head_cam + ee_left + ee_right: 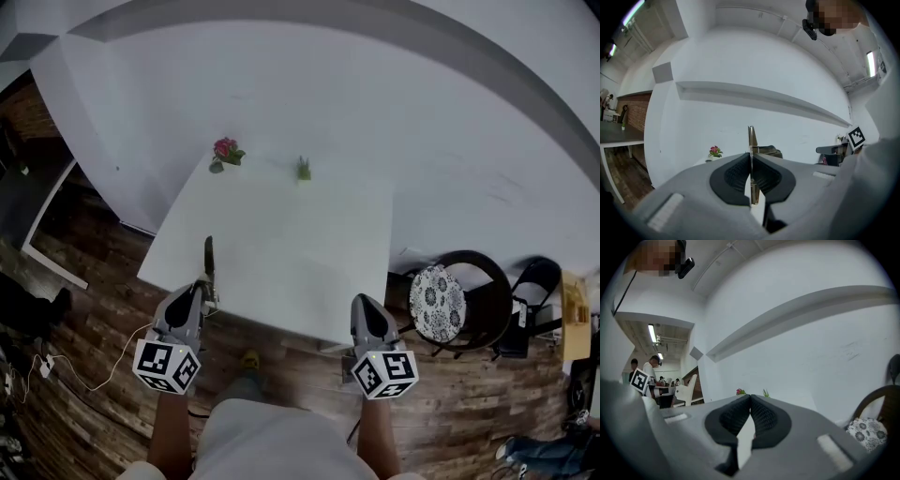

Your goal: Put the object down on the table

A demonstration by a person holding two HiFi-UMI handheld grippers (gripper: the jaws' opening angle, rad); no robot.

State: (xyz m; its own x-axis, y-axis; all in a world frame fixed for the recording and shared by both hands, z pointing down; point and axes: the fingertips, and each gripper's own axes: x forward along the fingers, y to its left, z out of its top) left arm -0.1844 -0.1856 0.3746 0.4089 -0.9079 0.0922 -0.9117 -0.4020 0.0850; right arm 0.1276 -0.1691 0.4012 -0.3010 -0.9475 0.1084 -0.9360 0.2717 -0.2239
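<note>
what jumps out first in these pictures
The left gripper, at the near edge of the white table, has its jaws shut on a thin flat object. Next come a pink flower at its far side and a patterned chair cushion right of the table.

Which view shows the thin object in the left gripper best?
The left gripper view: the thin object is close, edge-on, clamped in the left gripper. The head view shows a small dark strip; the right gripper view, nothing of it.
</note>
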